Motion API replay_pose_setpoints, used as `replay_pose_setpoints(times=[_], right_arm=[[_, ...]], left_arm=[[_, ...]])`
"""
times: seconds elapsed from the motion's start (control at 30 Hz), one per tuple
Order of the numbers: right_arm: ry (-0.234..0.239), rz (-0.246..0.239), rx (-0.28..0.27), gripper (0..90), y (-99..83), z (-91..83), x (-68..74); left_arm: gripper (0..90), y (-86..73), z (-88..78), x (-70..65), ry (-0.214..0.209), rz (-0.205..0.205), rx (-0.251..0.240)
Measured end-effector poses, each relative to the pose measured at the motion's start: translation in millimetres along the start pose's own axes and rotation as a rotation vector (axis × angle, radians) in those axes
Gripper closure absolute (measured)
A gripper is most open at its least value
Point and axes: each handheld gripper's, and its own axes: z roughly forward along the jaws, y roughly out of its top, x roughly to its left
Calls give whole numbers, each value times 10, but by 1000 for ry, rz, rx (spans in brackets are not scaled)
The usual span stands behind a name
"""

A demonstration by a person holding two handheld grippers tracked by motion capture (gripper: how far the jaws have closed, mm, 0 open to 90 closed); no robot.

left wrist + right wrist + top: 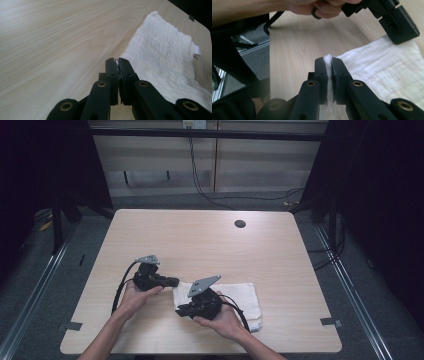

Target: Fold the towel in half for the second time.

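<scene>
Folded white towel lies on the pale wooden tabletop at about 5 o'clock from its centre, near the person's edge; its left part is hidden in the high view behind the right gripper and the hand that carries it; the towel's far end is cut off in both gripper views. Left gripper sits at about 10 o'clock from the towel, its fingers pinched together on a sliver of the towel's edge, seen as a thin white strip between the tips in the left gripper view; right gripper's fingers are likewise clamped on a small white tuft of towel corner in its own view. Small dark round hole marks the tabletop at 1 o'clock; black cables trail over the grey floor beyond. Both forearms enter from 6 o'clock, hands cupped under the gripper bodies, grey plates tilted upward; the left hand appears at 12 o'clock in the right gripper view, cut off by the frame.
</scene>
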Motion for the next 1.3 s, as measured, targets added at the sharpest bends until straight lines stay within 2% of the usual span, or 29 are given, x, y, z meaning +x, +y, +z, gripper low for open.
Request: replay_pose_setpoints(times=[0.07,0.17,0.3,0.33,0.4,0.53,0.67,0.83,0.87,1.03,1.13,1.3], right_arm=[[5,-2,-19,838,46,14,10],[8,-9,-17,838,76,37,32],[13,-12,-17,838,128,53,49],[12,-18,-21,838,155,57,62],[12,-18,-28,838,188,61,71],[13,-26,-54,838,265,49,77],[12,-22,-63,838,318,47,83],[13,-34,-51,838,368,80,115],[25,-28,-54,838,360,99,127],[47,-28,-60,836,432,175,150],[54,-35,-68,836,508,217,170],[48,-54,-70,837,599,263,197]], left_arm=[[872,14,-30,12,-8,-11,-5],[872,40,-93,4,-8,-9,-26],[872,54,-167,-20,14,26,-53],[872,64,-195,-35,20,26,-72],[873,71,-205,-41,24,29,-76],[873,85,-269,-31,35,13,-95],[873,70,-326,-7,45,10,-100],[873,-5,-417,6,73,13,-74],[873,-31,-464,10,78,18,-63],[873,-67,-544,45,82,-5,-83],[872,-79,-587,84,85,-25,-64],[872,-88,-714,108,99,-29,-87]])
